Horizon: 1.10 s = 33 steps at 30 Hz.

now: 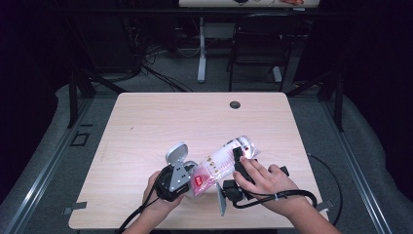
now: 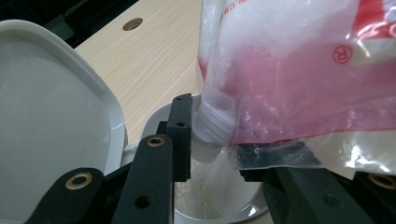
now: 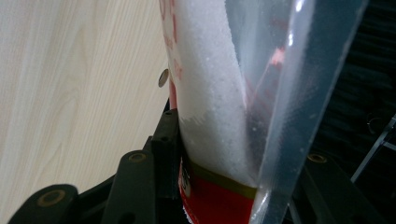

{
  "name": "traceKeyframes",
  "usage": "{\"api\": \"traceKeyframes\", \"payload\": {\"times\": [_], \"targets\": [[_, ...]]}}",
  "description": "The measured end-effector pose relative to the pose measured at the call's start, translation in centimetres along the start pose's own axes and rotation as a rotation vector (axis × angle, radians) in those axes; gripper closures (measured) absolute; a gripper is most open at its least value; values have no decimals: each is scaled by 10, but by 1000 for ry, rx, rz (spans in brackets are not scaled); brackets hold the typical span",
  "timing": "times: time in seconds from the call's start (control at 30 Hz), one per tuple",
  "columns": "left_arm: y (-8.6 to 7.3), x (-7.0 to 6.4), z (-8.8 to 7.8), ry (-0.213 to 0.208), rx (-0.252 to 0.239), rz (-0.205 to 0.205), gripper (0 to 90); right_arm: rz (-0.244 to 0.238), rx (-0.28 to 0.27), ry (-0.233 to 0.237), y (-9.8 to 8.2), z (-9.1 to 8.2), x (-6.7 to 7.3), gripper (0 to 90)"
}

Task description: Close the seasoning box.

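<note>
Right gripper (image 1: 237, 161) clamps sugar pouch (image 1: 221, 163) — left gripper (image 1: 187, 168) grips white container (image 2: 210, 205), spout pouring.

Bright table, dark room around it

We see the table (image 1: 160, 122) evenly lit from above, its surroundings sinking into black; the pouch (image 2: 299, 70) glares and blurs close to both gripper views, and soft shadows sit at the table's near edge.

Left hand (image 1: 158, 195) low at the table's near edge, wrapped around the black two-jaw left gripper (image 1: 187, 170), jaws partly apart and pointing right. Right hand (image 1: 265, 183) just beside it to the right, knuckles up, gripping the black right gripper (image 1: 239, 158), jaws pointing far and pressed onto something held.
</note>
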<state>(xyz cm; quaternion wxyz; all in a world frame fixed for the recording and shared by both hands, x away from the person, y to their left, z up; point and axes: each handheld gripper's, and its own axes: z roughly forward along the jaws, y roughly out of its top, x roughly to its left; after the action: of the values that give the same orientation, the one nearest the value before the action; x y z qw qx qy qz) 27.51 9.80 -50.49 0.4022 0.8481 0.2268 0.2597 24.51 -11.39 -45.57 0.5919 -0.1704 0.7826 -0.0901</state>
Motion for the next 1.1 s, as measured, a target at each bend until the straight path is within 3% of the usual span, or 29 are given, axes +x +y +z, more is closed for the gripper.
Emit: {"api": "traceKeyframes", "payload": {"times": [0.53,1.1], "targets": [[-1,0,-3,7,-10,3,712,-28,31,-74,7,-4,3,580],[-4,1,-4,9,-6,9,712,-29,20,-73,9,-6,3,592]]}}
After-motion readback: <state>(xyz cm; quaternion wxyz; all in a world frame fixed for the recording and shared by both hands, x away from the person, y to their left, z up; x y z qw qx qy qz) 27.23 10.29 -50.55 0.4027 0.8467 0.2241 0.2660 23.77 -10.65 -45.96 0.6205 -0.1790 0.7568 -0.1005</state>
